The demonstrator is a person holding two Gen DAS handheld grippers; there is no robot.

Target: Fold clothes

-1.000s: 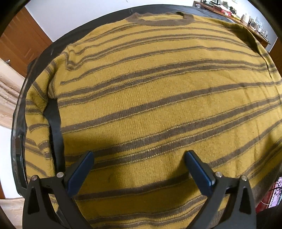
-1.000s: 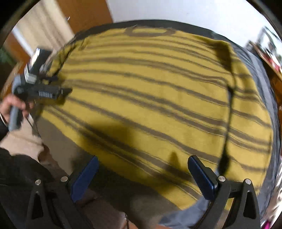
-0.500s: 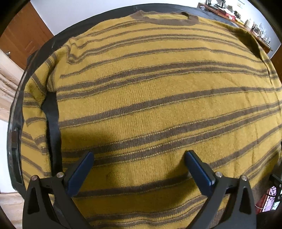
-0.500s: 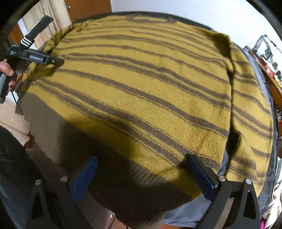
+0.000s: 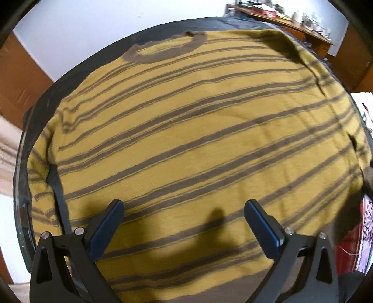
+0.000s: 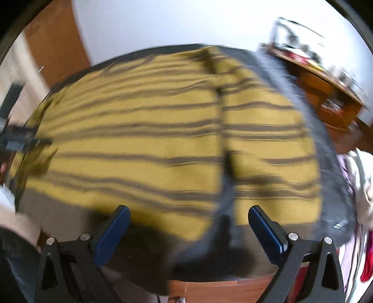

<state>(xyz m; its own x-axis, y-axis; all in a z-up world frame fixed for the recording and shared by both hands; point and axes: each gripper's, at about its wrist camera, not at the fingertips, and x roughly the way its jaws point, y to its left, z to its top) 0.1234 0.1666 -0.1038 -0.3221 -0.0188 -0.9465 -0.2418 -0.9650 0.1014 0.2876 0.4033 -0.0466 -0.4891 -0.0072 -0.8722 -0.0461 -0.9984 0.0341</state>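
L gripper (image 5: 184, 221) spread wide, nothing between the blue pads, hovering over the lower hem of the striped sweater (image 5: 186, 139). R gripper (image 6: 188, 229) likewise released, empty, above the hem near the sleeve (image 6: 272, 144); view blurred. Sweater lies flat, filling mid-frame on a dark table (image 5: 42, 111), collar (image 5: 163, 52) at top. Cluttered shelf (image 5: 279, 16) upper right.

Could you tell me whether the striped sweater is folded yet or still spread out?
Spread flat: the sweater shows collar, body and both sleeves unfolded.
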